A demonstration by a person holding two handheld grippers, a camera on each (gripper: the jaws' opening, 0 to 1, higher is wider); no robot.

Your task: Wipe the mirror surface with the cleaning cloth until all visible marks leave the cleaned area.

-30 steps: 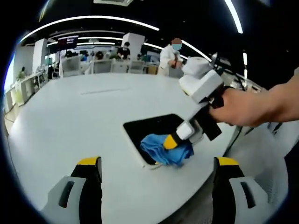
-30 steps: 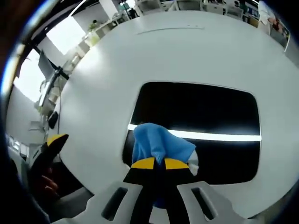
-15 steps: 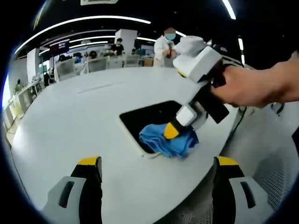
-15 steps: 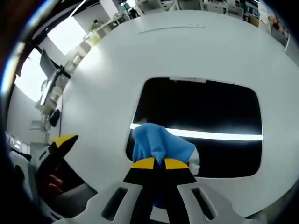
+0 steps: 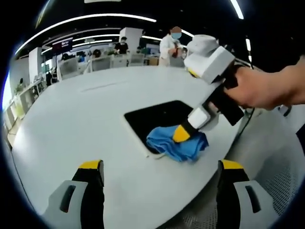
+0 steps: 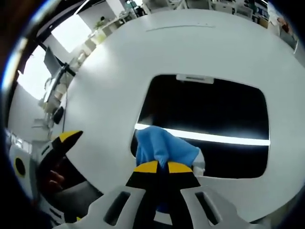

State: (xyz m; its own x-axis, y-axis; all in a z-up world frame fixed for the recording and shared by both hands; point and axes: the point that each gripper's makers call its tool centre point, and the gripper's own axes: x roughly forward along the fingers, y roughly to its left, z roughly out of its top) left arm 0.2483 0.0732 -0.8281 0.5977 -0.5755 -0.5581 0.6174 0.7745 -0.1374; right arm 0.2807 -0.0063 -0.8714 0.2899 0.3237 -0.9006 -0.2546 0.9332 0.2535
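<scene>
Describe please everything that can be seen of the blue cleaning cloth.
The blue cleaning cloth is soft, crumpled fabric, bunched into a loose wad. The right gripper is shut on it and presses it onto the near edge of the dark mirror, which lies flat on the white table. In the left gripper view the cloth partly overhangs the mirror's corner.

Slid toward the near edge of the mirror (image 6: 205, 114): blue cloth (image 6: 164, 149), clamped in the right gripper (image 6: 159, 168). More dark glass uncovered behind the cloth, far rim of the mirror farther off.
</scene>
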